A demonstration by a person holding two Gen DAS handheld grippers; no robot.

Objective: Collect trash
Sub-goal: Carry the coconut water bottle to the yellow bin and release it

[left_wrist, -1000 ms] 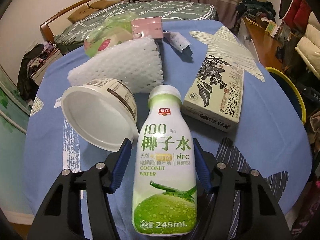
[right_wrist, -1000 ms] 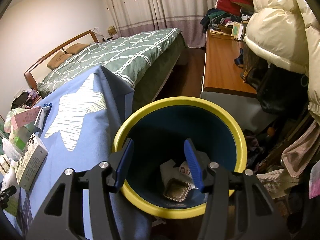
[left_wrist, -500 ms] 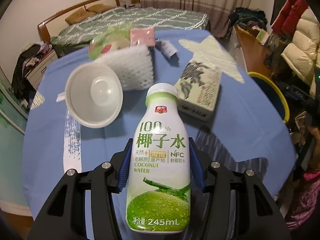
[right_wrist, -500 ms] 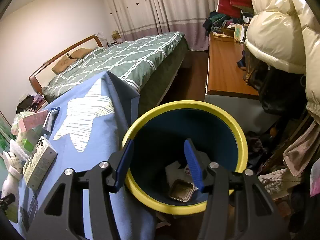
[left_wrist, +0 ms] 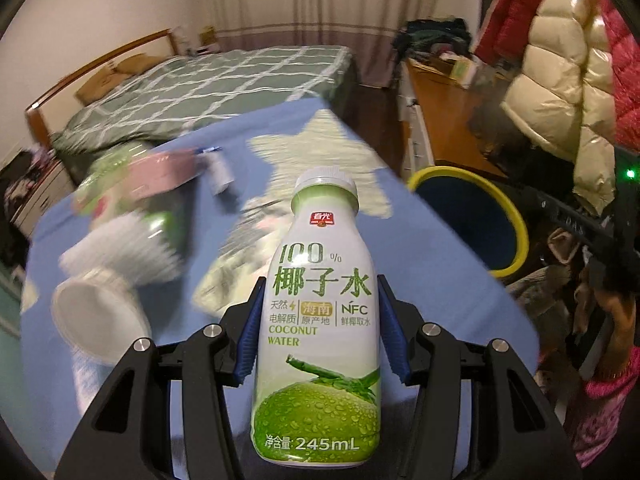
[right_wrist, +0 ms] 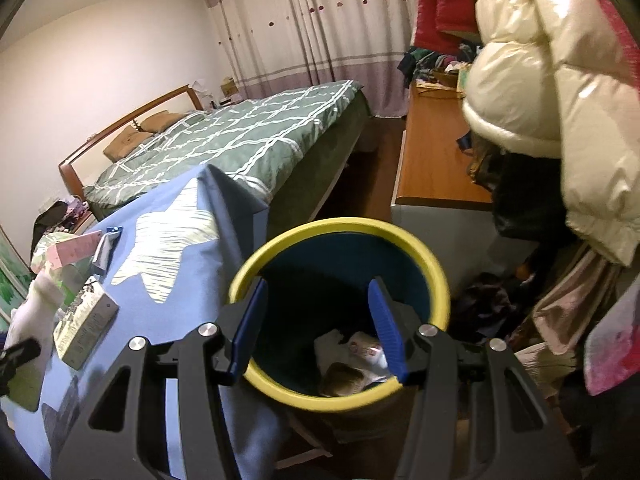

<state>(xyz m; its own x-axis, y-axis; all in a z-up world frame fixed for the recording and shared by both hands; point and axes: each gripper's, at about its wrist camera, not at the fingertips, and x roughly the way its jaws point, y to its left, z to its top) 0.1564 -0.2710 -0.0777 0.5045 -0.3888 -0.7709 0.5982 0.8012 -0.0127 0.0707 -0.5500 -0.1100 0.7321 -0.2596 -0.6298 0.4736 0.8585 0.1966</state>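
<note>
My left gripper (left_wrist: 320, 304) is shut on a white and green coconut water bottle (left_wrist: 320, 312), held upright above the blue table (left_wrist: 420, 264). The blue pads press its sides. Behind it lie a white paper bowl (left_wrist: 100, 320), a white foam net sleeve (left_wrist: 128, 248), a pink box (left_wrist: 160, 172) and a carton, all blurred. The yellow-rimmed blue bin (left_wrist: 472, 216) stands off the table's right edge. In the right wrist view my right gripper (right_wrist: 316, 312) hangs open over that bin (right_wrist: 400, 240), nothing between its fingers. Crumpled wrappers and a small tray (right_wrist: 352, 372) lie inside.
A green quilted bed (right_wrist: 248, 140) stands behind the table. A wooden desk (right_wrist: 432, 152) and hanging puffer jackets (right_wrist: 540, 92) crowd the right side. The printed carton (right_wrist: 84, 324) and the pink box (right_wrist: 72, 248) lie on the blue cloth. A person's pink sleeve (left_wrist: 600, 400) shows at lower right.
My left gripper closed on the bottle, lifted it off the table and swung right toward the bin. The right gripper drew back and up a little over the bin, still open.
</note>
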